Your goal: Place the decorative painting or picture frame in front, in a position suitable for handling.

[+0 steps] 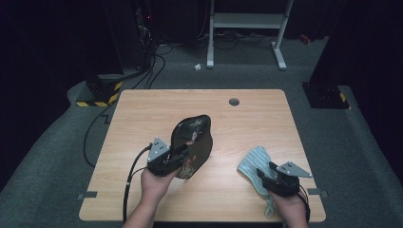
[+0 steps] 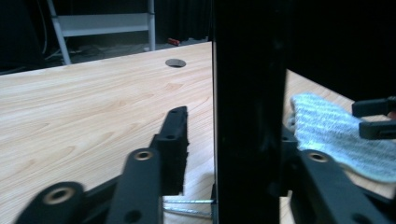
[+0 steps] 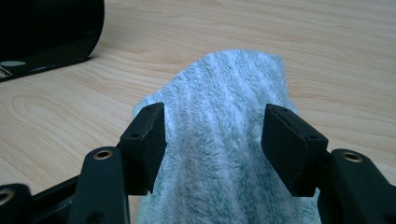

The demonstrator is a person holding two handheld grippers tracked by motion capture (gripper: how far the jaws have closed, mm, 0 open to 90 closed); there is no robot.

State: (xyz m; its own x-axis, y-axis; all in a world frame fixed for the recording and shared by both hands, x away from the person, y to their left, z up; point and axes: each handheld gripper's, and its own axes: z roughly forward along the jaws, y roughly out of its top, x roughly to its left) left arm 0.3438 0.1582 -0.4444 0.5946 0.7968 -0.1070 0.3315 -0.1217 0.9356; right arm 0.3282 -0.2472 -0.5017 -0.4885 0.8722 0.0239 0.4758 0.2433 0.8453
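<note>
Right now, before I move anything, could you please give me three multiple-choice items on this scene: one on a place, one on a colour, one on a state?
1. In the high view, where is the cloth relative to the tray?
A. To its left
B. To its right
C. On top of it

2. What colour is the tray?
A. Black with painted flowers
B. Plain white
C. Red with stripes

3. How does the tray stand?
A. Lying flat, face down
B. Raised on its edge
C. Wrapped in the cloth

Key:
1. B, since the pale blue-green cloth lies near the right side of the high view, apart from the tray.
2. A, since its glossy face is black with a flower pattern.
3. B, since its rim rises straight up in the left gripper view.
</note>
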